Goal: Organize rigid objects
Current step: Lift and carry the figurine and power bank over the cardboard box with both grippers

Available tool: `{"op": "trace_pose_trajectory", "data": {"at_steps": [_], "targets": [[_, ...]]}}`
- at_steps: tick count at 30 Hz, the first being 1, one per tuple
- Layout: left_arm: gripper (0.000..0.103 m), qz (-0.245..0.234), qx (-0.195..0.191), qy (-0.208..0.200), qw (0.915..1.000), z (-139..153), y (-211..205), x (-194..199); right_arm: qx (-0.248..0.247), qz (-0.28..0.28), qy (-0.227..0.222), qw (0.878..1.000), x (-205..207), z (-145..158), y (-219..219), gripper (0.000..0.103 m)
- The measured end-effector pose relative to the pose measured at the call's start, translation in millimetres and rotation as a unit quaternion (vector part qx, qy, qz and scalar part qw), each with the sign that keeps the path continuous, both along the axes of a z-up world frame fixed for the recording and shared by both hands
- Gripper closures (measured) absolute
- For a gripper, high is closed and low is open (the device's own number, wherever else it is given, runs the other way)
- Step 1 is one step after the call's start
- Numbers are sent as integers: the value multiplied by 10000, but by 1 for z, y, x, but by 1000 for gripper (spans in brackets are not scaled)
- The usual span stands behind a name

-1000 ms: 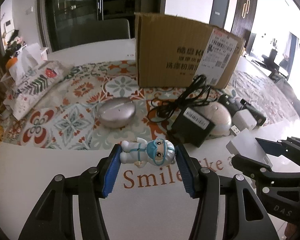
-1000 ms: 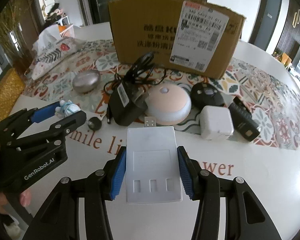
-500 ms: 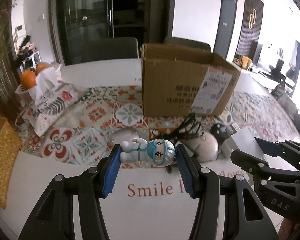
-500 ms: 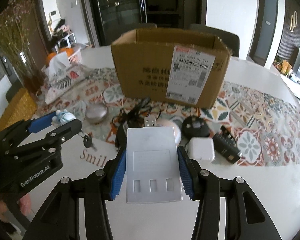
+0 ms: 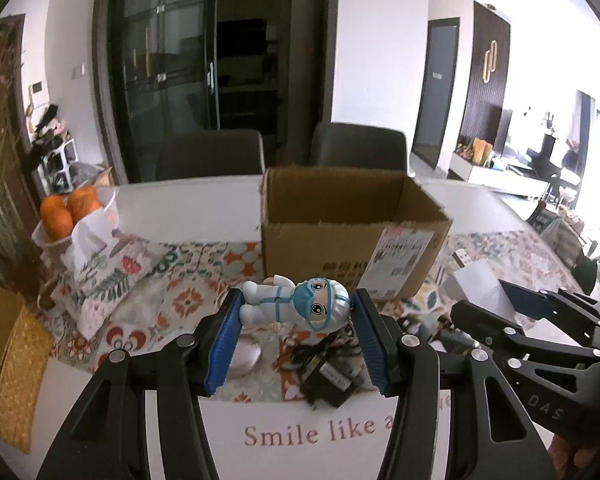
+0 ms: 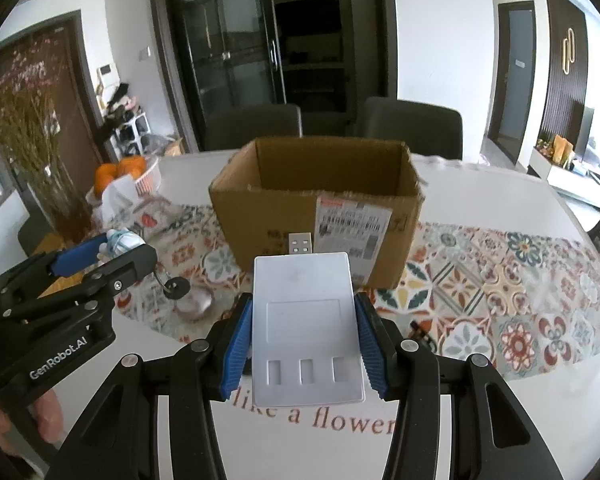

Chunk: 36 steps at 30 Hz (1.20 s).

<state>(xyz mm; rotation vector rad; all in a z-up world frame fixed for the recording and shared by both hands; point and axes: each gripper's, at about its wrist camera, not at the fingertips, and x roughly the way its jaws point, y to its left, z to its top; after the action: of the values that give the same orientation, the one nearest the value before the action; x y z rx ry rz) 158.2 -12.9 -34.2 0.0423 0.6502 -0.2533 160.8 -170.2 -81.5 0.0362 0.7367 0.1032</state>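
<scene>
The left gripper [image 5: 296,336] clamps a small figurine [image 5: 296,305] lying crosswise between its pads. The right gripper [image 6: 305,332] grips a white USB card [image 6: 306,328], plug forward. The open cardboard box [image 6: 320,204] stands ahead of and below both, about equally near.

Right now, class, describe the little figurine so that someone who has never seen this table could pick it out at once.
Find the open cardboard box on the patterned table runner; in front of it, raised above the table, the left gripper clamps a small toy lying sideways. That figurine wears a white suit, blue hood and goggles, unlike the flat white USB device in the right gripper.
</scene>
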Motion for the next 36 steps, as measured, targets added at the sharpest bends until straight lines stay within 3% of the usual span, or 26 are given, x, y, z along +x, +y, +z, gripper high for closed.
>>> {"op": "trace_pose_trajectory", "data": {"at_steps": [17, 25, 31, 36], "targets": [[49, -379, -228, -519, 9977, 50, -21, 54, 360, -211, -503, 9979, 48, 56, -27, 54], [49, -517, -118, -824, 9952, 69, -30, 84, 205, -172, -743, 9969, 77, 74, -31, 53], [49, -517, -107, -485, 9974, 69, -35, 125, 233, -171, -602, 9978, 111, 79, -37, 53], [49, -454, 86, -70, 9989, 54, -43, 157, 194, -152, -219, 9995, 147, 67, -42, 53]]}}
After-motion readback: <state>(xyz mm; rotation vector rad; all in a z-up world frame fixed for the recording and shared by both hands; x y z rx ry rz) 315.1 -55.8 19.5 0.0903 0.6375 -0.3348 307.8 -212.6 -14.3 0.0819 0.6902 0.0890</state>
